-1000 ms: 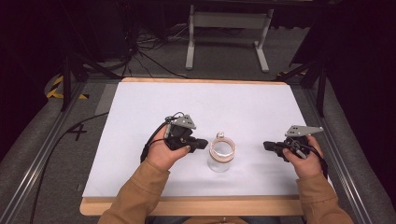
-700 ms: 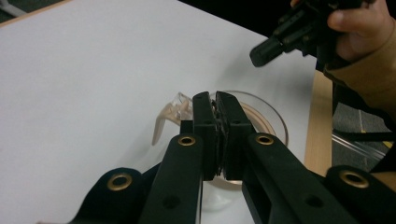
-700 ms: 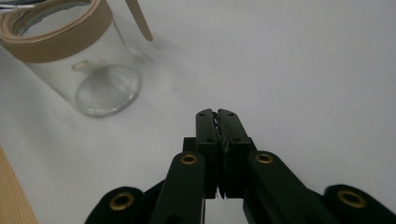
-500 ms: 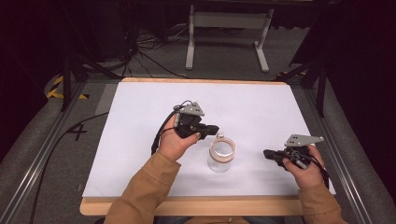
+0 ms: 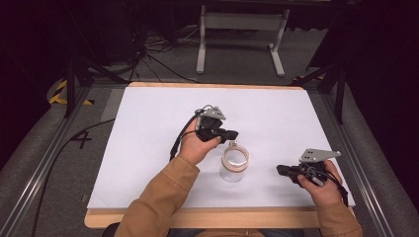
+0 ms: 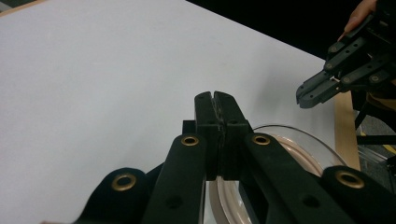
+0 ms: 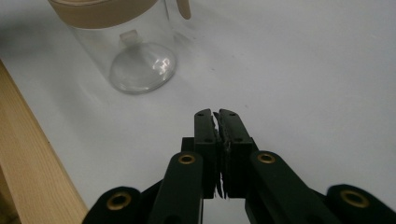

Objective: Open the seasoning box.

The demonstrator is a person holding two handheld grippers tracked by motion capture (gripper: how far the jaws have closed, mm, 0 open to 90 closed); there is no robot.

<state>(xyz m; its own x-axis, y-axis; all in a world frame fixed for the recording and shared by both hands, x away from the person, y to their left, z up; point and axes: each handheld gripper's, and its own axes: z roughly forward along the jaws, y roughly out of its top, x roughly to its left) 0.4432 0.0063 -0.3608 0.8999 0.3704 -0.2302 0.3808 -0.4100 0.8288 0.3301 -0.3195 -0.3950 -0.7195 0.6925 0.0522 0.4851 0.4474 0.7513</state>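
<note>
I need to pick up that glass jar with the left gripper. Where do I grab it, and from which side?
Take the jar by its tan rim band, coming straight down from above with the left gripper, one jaw inside the mouth and one outside. It stands upright with the mouth open, and the clear wall below looks wide and slick. The jaws are closed now, so open first.

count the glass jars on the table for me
1. The glass jar stands near the table's front edge, between the two hands, just right of the left tongs. Nothing seems hidden.
</note>
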